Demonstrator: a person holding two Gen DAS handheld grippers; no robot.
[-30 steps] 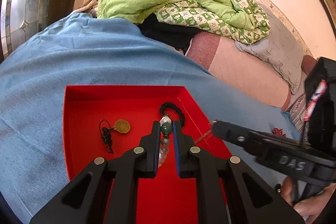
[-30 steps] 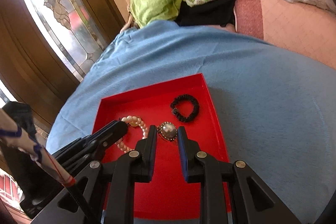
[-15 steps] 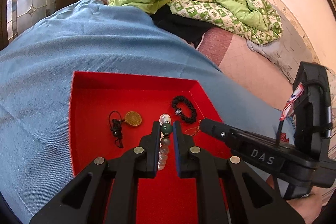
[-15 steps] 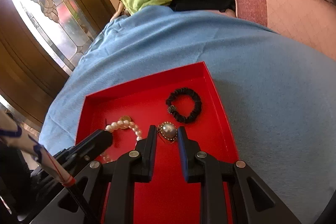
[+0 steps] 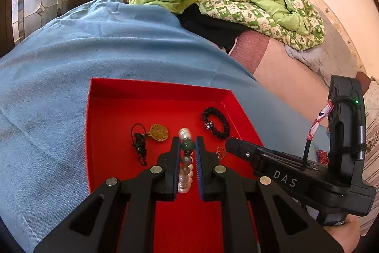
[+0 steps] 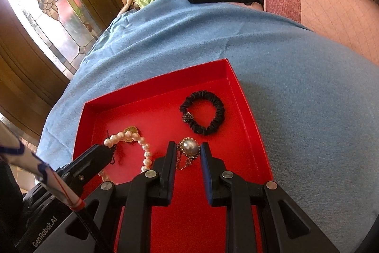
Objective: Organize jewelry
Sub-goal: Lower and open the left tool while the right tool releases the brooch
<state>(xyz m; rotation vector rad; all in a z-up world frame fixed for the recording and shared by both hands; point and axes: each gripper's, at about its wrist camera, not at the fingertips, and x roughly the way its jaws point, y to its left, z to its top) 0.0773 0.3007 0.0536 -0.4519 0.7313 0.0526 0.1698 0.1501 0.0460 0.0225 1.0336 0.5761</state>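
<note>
Gripping the pearl bracelet [image 5: 186, 166], left gripper [image 5: 187, 146] hangs over the red tray [image 5: 156, 89]; right gripper [image 6: 188, 149] pinches the brooch [image 6: 190, 147], scrunchie [image 6: 204, 112] at one o'clock.

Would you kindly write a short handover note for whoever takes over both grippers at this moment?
Left hand-held gripper: shut on the pearl bracelet, over the red tray.
Right hand-held gripper: jaws either side of the pearl brooch; whether it grips, I cannot tell.
In the tray: black scrunchie, gold pendant on a black cord.
Left: set down the bracelet and brooch. A red item lies outside the tray.
</note>
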